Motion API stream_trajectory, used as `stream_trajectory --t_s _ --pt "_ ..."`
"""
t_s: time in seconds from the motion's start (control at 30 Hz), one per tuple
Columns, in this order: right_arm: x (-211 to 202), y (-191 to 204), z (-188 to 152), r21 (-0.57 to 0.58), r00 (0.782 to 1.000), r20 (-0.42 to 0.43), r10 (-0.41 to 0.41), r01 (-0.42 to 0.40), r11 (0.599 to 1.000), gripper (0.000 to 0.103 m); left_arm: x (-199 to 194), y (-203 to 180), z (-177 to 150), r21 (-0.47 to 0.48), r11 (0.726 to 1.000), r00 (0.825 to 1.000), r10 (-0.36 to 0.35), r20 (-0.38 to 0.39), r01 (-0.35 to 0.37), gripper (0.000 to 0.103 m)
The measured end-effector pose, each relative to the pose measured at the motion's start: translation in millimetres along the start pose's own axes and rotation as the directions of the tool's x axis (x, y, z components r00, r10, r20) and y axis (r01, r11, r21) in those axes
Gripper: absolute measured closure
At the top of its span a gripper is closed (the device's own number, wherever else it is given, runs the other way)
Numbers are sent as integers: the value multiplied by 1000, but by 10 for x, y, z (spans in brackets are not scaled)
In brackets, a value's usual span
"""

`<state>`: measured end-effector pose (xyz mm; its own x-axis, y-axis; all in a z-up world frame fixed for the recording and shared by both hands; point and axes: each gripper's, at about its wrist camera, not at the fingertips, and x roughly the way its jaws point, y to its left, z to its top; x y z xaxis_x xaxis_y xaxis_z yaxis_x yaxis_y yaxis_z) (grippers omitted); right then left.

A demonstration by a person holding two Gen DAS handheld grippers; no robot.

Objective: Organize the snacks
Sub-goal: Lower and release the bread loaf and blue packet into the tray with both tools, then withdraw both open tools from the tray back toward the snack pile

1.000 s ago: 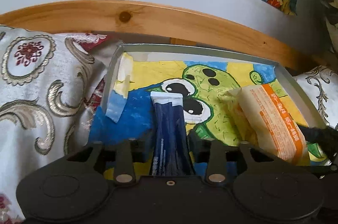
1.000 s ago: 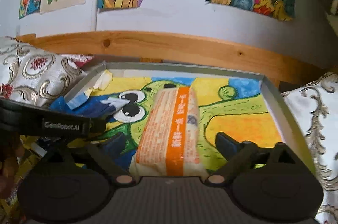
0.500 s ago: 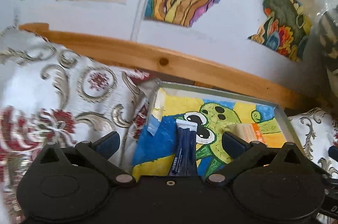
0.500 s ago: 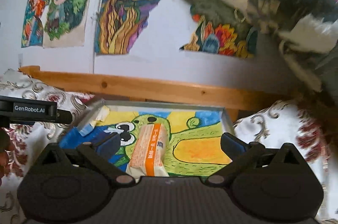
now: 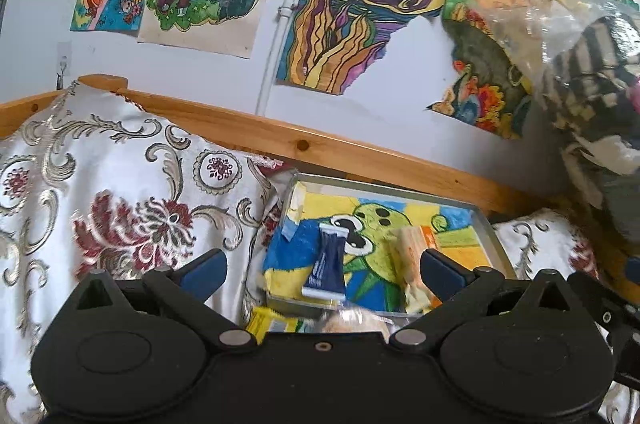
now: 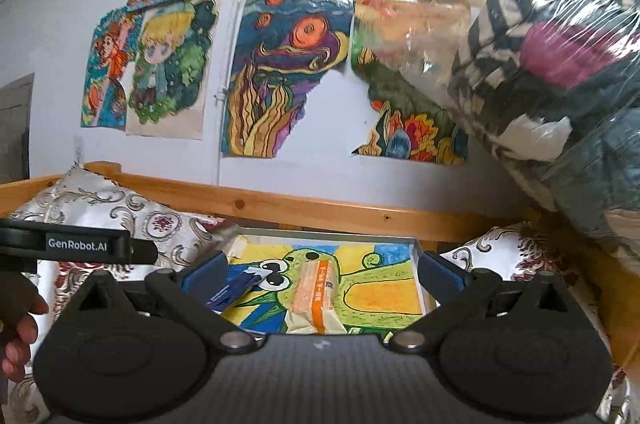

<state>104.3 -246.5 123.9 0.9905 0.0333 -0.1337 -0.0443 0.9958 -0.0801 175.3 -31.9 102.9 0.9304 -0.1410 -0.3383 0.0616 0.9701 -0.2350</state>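
Both grippers, left (image 5: 320, 270) and right (image 6: 320, 270), gape empty, hiding the tray's (image 6: 328, 235) near edge.

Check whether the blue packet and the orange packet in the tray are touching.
Apart. The left wrist view shows painted tray liner between the blue packet and the orange packet.

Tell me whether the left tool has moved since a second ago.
Yes. The left tool has pulled back and up from the tray; the dark blue packet, earlier between its fingers, now lies smaller and farther off, and more wall shows.
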Motion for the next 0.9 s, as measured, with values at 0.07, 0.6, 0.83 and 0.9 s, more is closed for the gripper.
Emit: stream_trajectory --t_s 0.07,0.6,0.83,0.9 --pt "-124 27 -15 -5 1000 2 -16 16 1000 0 -120 -2 -55 -8 1000 1000 -5 -5 5 1" --pt "-897 155 -478 39 996 -56 -66 69 997 0 -857 -3 -579 81 997 1000 -9 -27 12 1" --pt "-1101 157 -844 22 990 -124 -68 71 997 0 -973 102 -862 93 995 997 -14 -79 22 1" --pt "-1111 148 -908 34 984 -164 -68 75 997 0 -986 133 -932 102 994 995 -22 -99 32 1"
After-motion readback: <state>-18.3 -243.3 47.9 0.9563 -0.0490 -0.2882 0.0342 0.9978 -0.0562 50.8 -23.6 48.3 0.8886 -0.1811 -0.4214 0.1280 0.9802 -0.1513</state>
